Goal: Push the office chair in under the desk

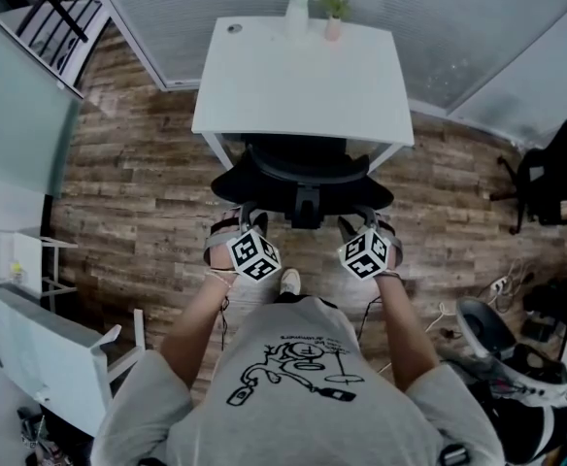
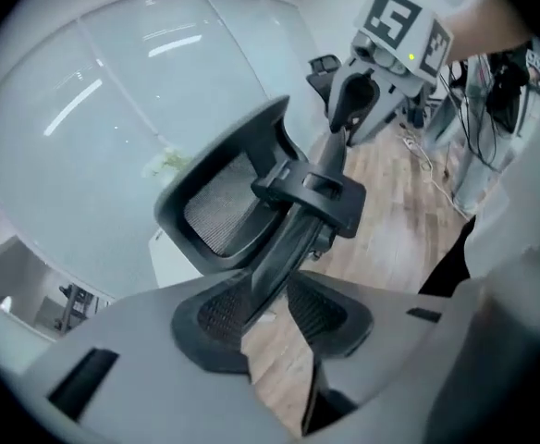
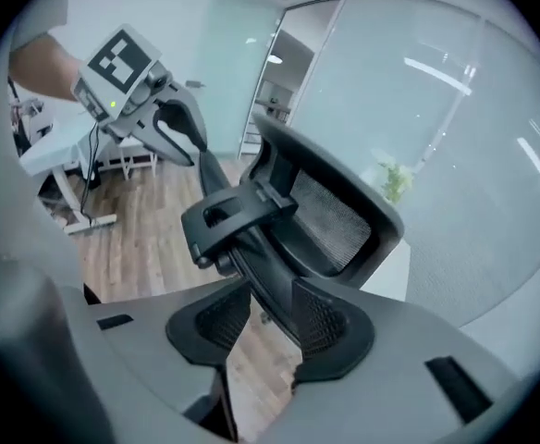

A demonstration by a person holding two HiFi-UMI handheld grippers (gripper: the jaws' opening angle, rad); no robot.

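Mesh-backed chair [image 1: 303, 168], matt white desk [image 1: 303, 81]

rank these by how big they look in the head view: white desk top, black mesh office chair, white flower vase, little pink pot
1. white rectangular desk top
2. black mesh office chair
3. white flower vase and little pink pot: too alike to rank, both tiny and farthest from the camera

One office chair [image 1: 303, 178] at one white desk [image 1: 303, 85], two flower vases [image 1: 297, 13] [image 1: 333, 25], two claws [image 1: 240, 219] [image 1: 363, 223].

Office chair [image 1: 303, 173] close against desk [image 1: 303, 81]; open floor [image 1: 138, 183] either side.
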